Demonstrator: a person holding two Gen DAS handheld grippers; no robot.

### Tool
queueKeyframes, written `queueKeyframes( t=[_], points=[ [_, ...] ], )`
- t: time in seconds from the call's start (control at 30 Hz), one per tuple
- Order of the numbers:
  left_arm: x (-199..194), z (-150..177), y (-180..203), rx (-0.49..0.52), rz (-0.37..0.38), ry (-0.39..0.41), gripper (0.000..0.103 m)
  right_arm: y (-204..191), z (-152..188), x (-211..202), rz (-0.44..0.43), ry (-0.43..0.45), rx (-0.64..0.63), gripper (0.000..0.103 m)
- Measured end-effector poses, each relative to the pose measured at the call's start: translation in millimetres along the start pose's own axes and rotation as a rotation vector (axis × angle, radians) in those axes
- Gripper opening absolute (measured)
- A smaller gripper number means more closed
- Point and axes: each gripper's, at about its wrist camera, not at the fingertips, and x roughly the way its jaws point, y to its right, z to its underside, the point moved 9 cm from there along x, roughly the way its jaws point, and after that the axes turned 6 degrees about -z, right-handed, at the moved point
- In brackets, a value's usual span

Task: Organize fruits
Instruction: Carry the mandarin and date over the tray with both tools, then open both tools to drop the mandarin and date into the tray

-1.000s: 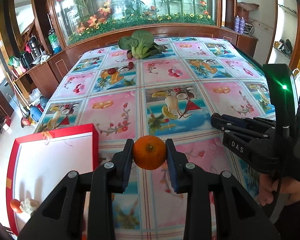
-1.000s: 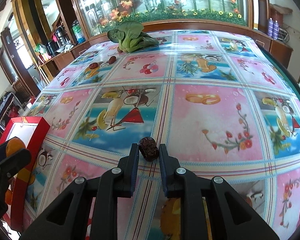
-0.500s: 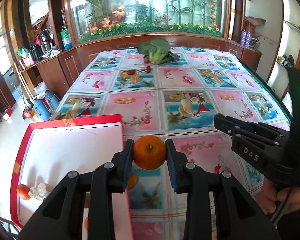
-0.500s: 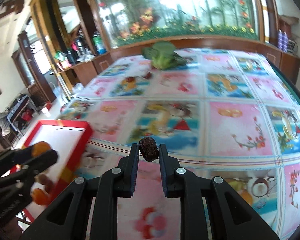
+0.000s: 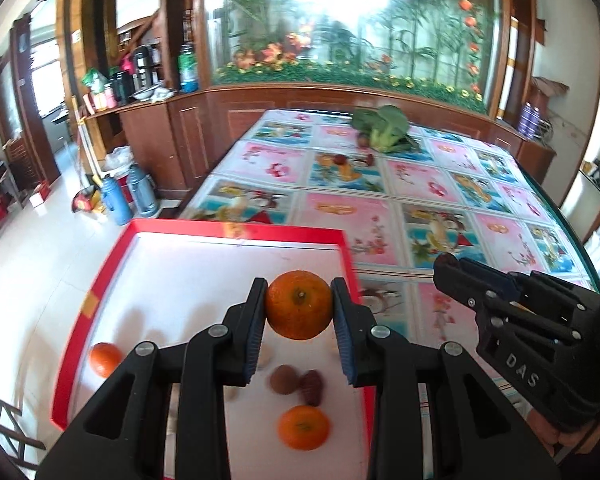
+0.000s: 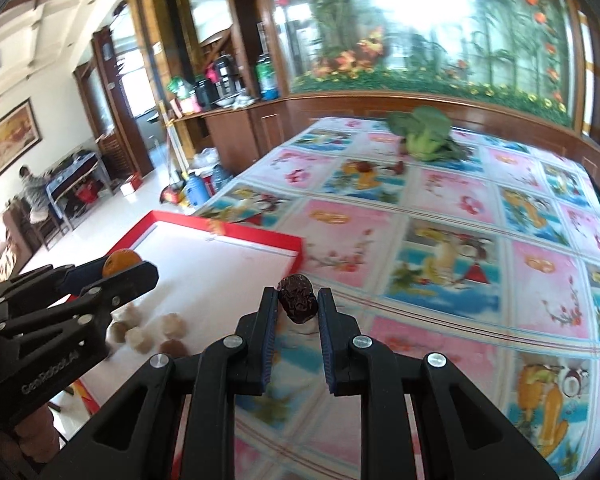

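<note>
A: What is in the left tongs (image 5: 299, 307)?

B: A round orange (image 5: 299, 304). The two black fingers squeeze it from both sides. It hangs over the white inside of the red box (image 5: 204, 264).

A: And the right tongs (image 6: 298, 307)?

B: They pinch a small, dark, wrinkly fruit (image 6: 298, 304), over the tablecloth (image 6: 452, 216) just beside the box.

A: What is lying in the box?

B: Two more oranges (image 5: 304, 427) and some little brown fruits (image 5: 283, 379).

A: And farther away?

B: A leafy green vegetable (image 5: 384, 130) sits at the far end of the table, with a few small dark fruits (image 5: 342, 159) near it.
</note>
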Motion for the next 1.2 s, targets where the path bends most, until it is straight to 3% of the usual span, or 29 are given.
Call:
queueKeyframes(
  t=[0.57, 1.2],
  points=[
    [20, 24, -96, -0.125, -0.138, -0.044, 0.034, -74, 7, 44, -0.057, -0.075, -0.137, 0.018],
    [46, 50, -119, -0.138, -0.174, -0.116, 0.034, -92, 32, 71, -0.067, -0.155, -0.150, 0.019]
  ],
)
